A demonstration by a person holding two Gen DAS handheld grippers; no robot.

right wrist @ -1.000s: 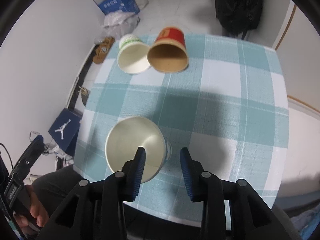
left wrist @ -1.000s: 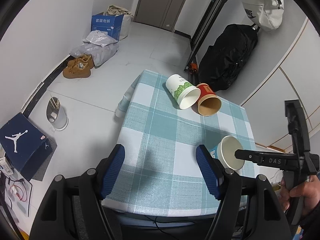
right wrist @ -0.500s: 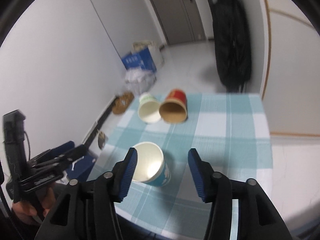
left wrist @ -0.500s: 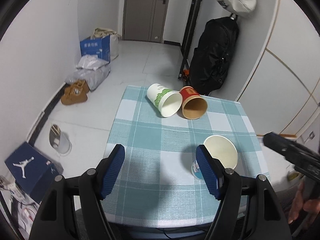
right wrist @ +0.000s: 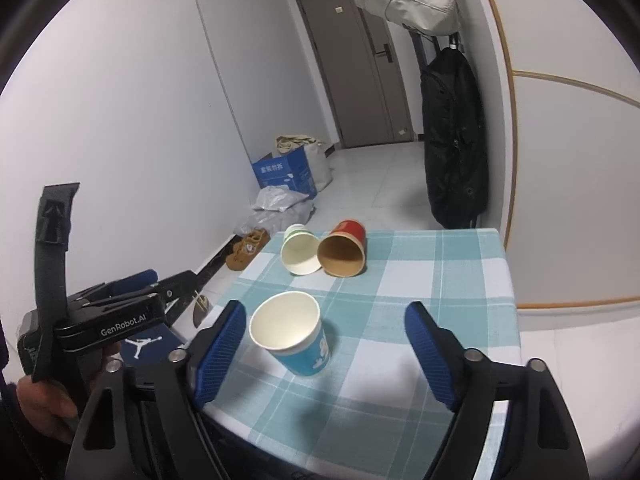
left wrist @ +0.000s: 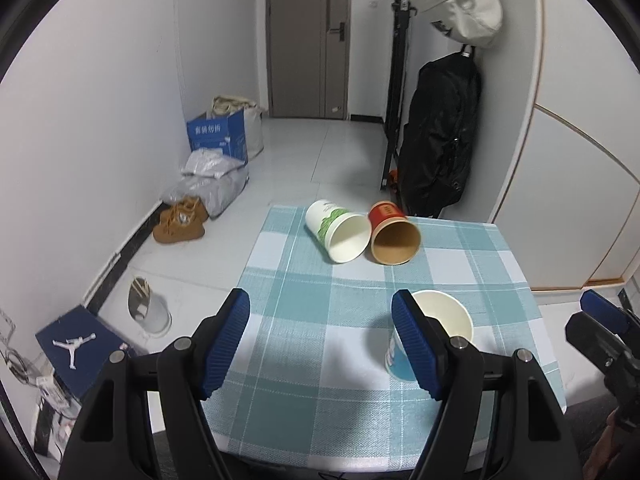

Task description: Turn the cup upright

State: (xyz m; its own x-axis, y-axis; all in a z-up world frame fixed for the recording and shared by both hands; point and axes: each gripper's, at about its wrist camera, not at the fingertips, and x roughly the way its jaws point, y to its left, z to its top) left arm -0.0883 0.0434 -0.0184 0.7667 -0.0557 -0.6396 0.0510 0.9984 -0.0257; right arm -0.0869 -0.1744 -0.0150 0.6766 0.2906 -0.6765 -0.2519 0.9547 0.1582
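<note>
A blue-and-white paper cup (left wrist: 442, 324) (right wrist: 294, 332) stands upright on the checked tablecloth (left wrist: 320, 312) (right wrist: 420, 280) near the front edge. A white-and-green cup (left wrist: 338, 230) (right wrist: 299, 250) and a red cup (left wrist: 392, 232) (right wrist: 344, 248) lie on their sides, touching, at the far end with their mouths toward me. My left gripper (left wrist: 320, 340) is open and empty, held back over the near edge; the upright cup sits just behind its right finger. My right gripper (right wrist: 326, 344) is open and empty, pulled back from the upright cup, which stands between its fingers. The left gripper also shows in the right wrist view (right wrist: 132, 300).
The table is small, with the floor below on the left and far sides. A black backpack (left wrist: 440, 132) hangs by the right wall behind the table. Shoes (left wrist: 180, 224), bags, a blue box (left wrist: 218, 132) and a shoebox (left wrist: 76, 344) lie on the floor at left.
My right gripper has opened, let go of the blue cup standing upright, and drawn back and up. My left gripper has also pulled back and tilted up.
</note>
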